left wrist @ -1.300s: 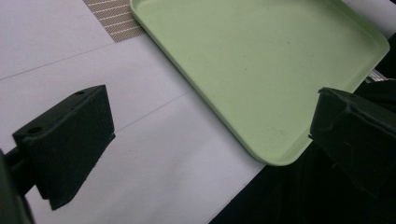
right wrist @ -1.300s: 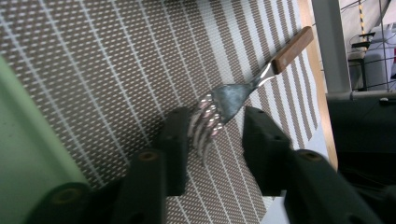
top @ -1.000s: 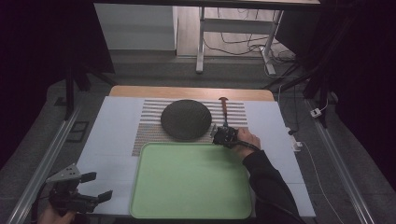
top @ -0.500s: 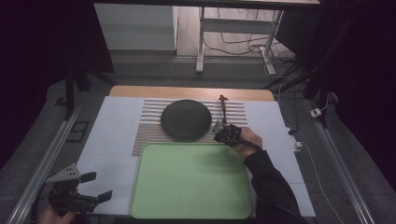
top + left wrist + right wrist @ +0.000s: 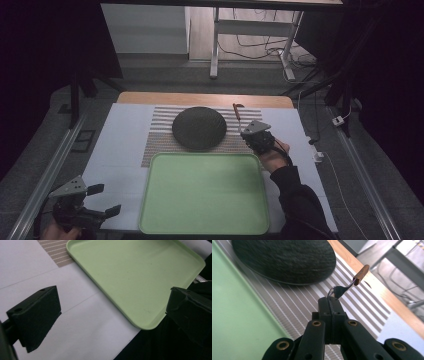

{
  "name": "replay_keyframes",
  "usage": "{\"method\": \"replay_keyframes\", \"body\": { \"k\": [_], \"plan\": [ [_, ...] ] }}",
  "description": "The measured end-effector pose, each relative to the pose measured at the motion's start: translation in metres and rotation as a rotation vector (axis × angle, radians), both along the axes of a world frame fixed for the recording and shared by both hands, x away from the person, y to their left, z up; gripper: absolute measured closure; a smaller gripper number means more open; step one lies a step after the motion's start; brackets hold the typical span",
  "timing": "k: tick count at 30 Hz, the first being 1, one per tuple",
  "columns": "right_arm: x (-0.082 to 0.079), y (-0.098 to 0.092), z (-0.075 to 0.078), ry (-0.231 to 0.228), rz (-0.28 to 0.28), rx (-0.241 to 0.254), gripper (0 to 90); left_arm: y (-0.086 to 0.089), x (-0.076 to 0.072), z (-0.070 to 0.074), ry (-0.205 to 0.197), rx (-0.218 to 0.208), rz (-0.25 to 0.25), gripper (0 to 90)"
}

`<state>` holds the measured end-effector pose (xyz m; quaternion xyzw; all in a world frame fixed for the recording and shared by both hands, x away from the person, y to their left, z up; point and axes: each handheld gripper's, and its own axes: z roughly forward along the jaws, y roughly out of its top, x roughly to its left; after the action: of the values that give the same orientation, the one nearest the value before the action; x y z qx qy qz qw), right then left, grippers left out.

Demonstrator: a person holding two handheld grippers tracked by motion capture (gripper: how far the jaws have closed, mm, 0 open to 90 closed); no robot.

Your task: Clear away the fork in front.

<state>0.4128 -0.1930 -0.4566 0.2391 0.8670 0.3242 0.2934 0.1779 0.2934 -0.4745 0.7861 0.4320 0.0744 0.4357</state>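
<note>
From the high view, the right claw (image 5: pixel 248 134) sits at about three o'clock of the dark round plate (image 5: pixel 199 128), just past the far right corner of the green tray (image 5: pixel 205 192). It is clamped on a fork (image 5: pixel 238 114), whose wooden handle end points away toward twelve o'clock, above the striped mat (image 5: pixel 160 137). The left claw (image 5: pixel 103 199) hangs at the tray's eight o'clock, off the near left corner of the tabletop (image 5: pixel 117 135), jaws spread wide with nothing between them. The white sheet covers most of the tabletop, with a strip of bare wood along its far edge.

In the left gripper view, the two black pads stand far apart at nine and three o'clock. Between them lie the white sheet and the near corner of the green tray (image 5: pixel 140 277); a bit of striped mat (image 5: pixel 56 251) shows at eleven o'clock.

In the right gripper view, the right claw (image 5: pixel 331 305) is pressed together on the metal end of the fork (image 5: pixel 345 286). The fork curves up toward one o'clock, its brown handle tip lifted clear of the striped mat (image 5: pixel 312 302). The dark plate (image 5: pixel 284 260) lies at eleven o'clock, the green tray (image 5: pixel 237 322) at nine.
</note>
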Motion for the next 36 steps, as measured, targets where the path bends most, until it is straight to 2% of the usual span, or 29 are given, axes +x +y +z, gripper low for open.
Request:
{"method": "replay_keyframes", "body": {
  "k": [1, 6, 9, 14, 21, 23, 27, 32, 36],
  "plan": [
    [-0.002, -0.003, 0.002, 0.017, 0.004, 0.044, 90.0, 0.000, 0.000, 0.000, -0.003, -0.001, -0.003, 0.0],
    [-0.010, -0.012, 0.010, 0.078, 0.045, 0.163, 90.0, -0.002, 0.005, 0.003, -0.021, -0.026, -0.031, 0.0],
    [-0.018, -0.015, 0.014, 0.105, 0.075, 0.207, 90.0, -0.007, 0.009, 0.004, -0.020, -0.024, -0.058, 0.0],
    [-0.034, -0.019, 0.020, 0.144, 0.127, 0.275, 90.0, -0.021, 0.016, 0.005, -0.047, -0.009, -0.113, 0.0],
    [-0.055, -0.020, 0.025, 0.177, 0.195, 0.307, 90.0, -0.030, 0.029, 0.006, -0.059, -0.036, -0.145, 0.0],
    [-0.061, -0.020, 0.026, 0.186, 0.215, 0.315, 90.0, -0.033, 0.034, 0.007, -0.046, -0.042, -0.150, 0.0],
    [-0.074, -0.020, 0.028, 0.207, 0.254, 0.331, 90.0, -0.044, 0.043, 0.008, -0.050, -0.033, -0.177, 0.0],
    [-0.089, -0.021, 0.029, 0.232, 0.293, 0.339, 90.0, -0.061, 0.055, 0.011, -0.048, -0.010, -0.228, 0.0],
    [-0.102, -0.022, 0.028, 0.263, 0.342, 0.366, 90.0, -0.075, 0.066, 0.012, -0.064, 0.048, -0.273, 0.0]
  ]
}}
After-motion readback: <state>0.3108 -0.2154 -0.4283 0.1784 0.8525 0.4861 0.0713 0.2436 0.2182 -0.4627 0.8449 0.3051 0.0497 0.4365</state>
